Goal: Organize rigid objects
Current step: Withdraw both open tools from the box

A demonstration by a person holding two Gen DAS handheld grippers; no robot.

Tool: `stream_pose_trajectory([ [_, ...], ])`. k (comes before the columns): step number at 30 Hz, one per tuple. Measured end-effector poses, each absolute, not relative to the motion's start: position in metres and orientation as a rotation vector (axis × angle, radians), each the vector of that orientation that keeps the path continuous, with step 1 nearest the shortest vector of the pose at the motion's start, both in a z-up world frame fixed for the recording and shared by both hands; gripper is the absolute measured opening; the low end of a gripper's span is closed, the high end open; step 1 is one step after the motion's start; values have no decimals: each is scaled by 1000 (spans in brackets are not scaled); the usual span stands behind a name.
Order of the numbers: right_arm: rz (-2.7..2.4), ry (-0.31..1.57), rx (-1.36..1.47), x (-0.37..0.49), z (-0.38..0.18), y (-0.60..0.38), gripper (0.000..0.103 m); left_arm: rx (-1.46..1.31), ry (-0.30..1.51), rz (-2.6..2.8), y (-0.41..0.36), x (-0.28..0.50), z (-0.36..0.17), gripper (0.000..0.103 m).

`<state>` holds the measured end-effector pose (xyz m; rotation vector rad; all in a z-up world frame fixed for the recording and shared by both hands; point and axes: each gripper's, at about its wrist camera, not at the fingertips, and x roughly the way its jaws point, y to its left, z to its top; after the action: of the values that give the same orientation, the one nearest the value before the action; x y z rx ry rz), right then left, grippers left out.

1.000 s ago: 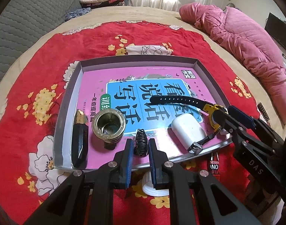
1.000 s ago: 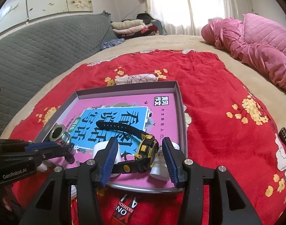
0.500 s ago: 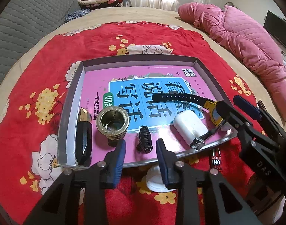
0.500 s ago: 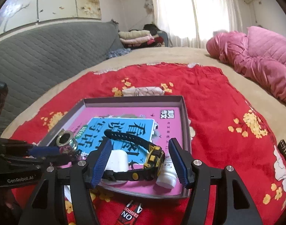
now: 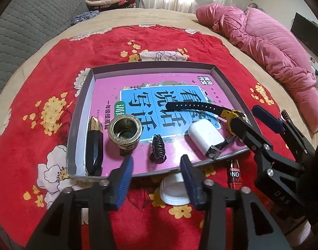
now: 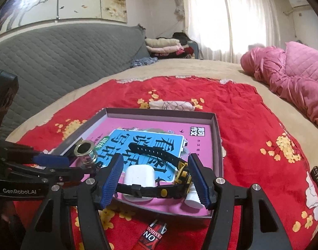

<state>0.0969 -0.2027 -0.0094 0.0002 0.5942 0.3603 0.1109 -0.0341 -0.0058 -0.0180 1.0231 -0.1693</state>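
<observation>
1. The left gripper (image 5: 155, 176) hangs over the near rim of the tray (image 5: 79, 125) with its jaws opening and nothing pressed between the blue pads; the black hair claw (image 5: 158, 149) lies on the tray floor just past the fingertips, at about 12 o'clock from them, clear of both pads.
2. The right gripper (image 6: 157, 180) stands wide, its jaws opening too; the yellow-and-black wristwatch (image 6: 179, 177) lies across the gap between the pads, its case near the right pad and its buckle strap running toward the left one; whether either pad touches it I cannot tell, though no squeeze shows.
3. The tray is a shallow grey box lid on a red floral blanket (image 5: 44, 73), its floor covered by a pink and blue workbook (image 5: 159, 95).
4. Along the tray's near edge, in the left wrist view from 9 o'clock to 3 o'clock: a black faceted bottle with a gold tip (image 5: 94, 143), a brass fitting with a spring (image 5: 124, 130), the hair claw, a white earbud case (image 5: 205, 135), then the watch with its long strap reaching toward 11 o'clock over the workbook.
5. A small white bottle (image 6: 193, 198) lies in the tray's near right corner, beside the watch.
6. Outside the tray, on the blanket near its front rim: a white cap (image 5: 173, 189) and a red labelled item (image 5: 234, 175).
</observation>
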Motion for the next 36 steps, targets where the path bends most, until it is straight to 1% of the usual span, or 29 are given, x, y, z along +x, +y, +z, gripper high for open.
stream_pose_trajectory([
  [1,360,594,0,96,-9,-203,73,-15,1021,-171,-35,110,-5,55],
  [2,361,591,3,95,-9,-204,77,-14,1019,-174,-35,110,-4,55],
  [3,360,587,4,93,-9,-205,78,-12,1017,-175,-36,109,-3,55],
  [15,306,534,7,71,3,-218,78,-6,1005,-183,-35,100,6,56],
  [36,247,528,8,47,14,-227,78,4,991,-166,-27,86,10,56],
])
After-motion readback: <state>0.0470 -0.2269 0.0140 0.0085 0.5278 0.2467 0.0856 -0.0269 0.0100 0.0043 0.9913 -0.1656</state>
